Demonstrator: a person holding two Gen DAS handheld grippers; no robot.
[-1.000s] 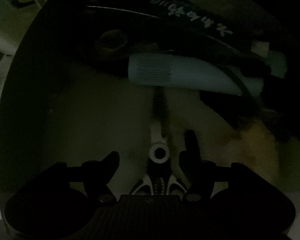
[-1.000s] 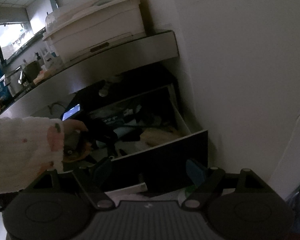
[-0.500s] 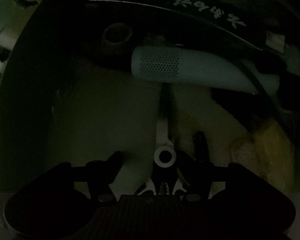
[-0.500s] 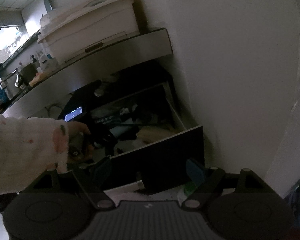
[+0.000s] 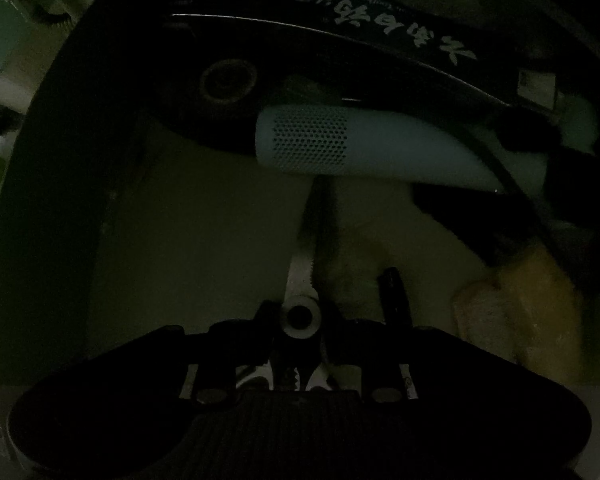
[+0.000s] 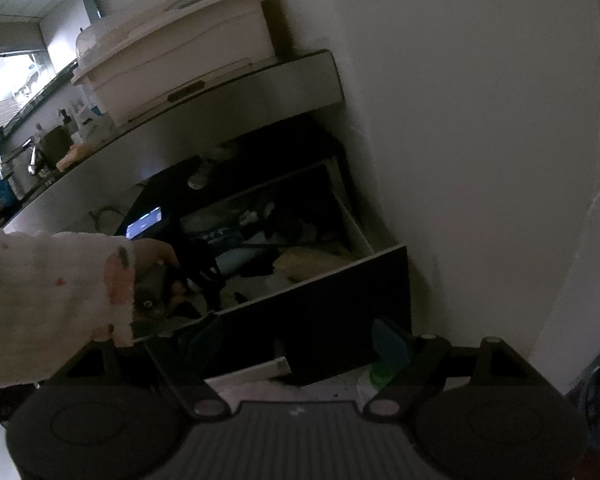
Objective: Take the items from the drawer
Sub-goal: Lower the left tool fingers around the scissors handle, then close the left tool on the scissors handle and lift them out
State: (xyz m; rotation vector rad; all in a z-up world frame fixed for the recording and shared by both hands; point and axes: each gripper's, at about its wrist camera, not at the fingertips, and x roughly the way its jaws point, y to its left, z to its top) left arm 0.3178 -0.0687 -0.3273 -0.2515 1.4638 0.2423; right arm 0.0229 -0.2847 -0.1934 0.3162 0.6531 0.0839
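The open drawer (image 6: 384, 248) is dark and cluttered. In the left wrist view my left gripper (image 5: 300, 314) is inside it, its dark fingers (image 5: 266, 312) closed in on the white ring-ended handle of a small tool (image 5: 300, 300) lying on the pale drawer floor. Beyond lie a pale blue perforated cylinder (image 5: 364, 148), a black package with white script (image 5: 380, 36) and a yellowish wrapped item (image 5: 520, 304). My right gripper (image 6: 300, 340) hangs open and empty in front of the drawer front; the left hand and its gripper (image 6: 192, 272) show inside the drawer.
A dark drawer front panel (image 6: 324, 320) faces me. A countertop (image 6: 228, 96) above carries a large white lidded box (image 6: 180, 56). A white wall (image 6: 480, 140) stands close on the right. A sink tap (image 6: 32, 156) is far left.
My left gripper has pushed forward and its fingers have closed from wide apart onto the white tool's ring end. The right gripper has drifted slightly, still open.
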